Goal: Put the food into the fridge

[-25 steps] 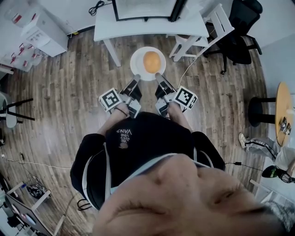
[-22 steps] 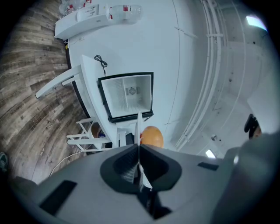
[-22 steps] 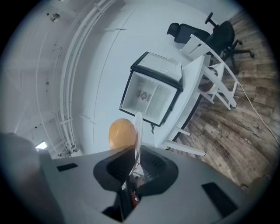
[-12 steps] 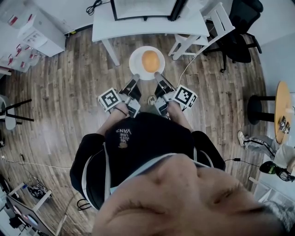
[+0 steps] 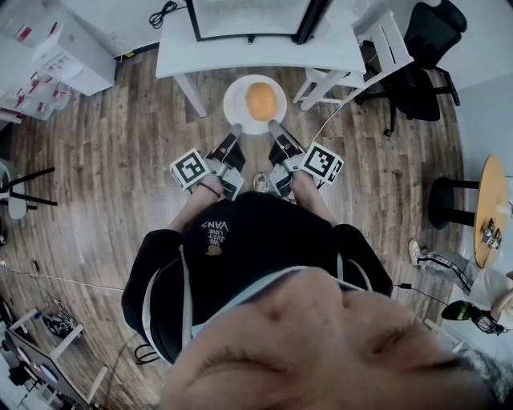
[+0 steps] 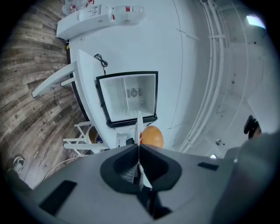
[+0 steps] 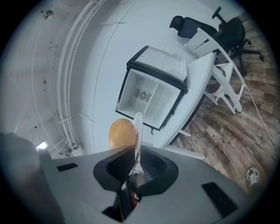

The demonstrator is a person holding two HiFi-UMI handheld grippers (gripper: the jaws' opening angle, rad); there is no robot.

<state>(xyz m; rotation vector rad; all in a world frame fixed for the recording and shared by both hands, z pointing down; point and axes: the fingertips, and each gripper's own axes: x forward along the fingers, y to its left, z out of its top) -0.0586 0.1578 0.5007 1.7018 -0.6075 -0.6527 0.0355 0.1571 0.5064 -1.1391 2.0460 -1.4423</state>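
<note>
1. The left rim of the plate (image 5: pixel 234 98) is clamped edge-on by the narrow jaws of the left gripper (image 6: pixel 139 146).
2. The round orange food (image 5: pixel 261 101) is carried on the plate, above the wooden floor (image 5: pixel 120 160) and near the white table (image 5: pixel 256 53); the fridge (image 6: pixel 129 98) stands open on that table, beyond the plate.
3. The right rim is pinched likewise by the right gripper (image 7: pixel 135 153).

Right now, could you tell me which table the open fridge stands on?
The white table just beyond the plate: the fridge sits on it. The round wooden table at the right has no fridge.
</note>
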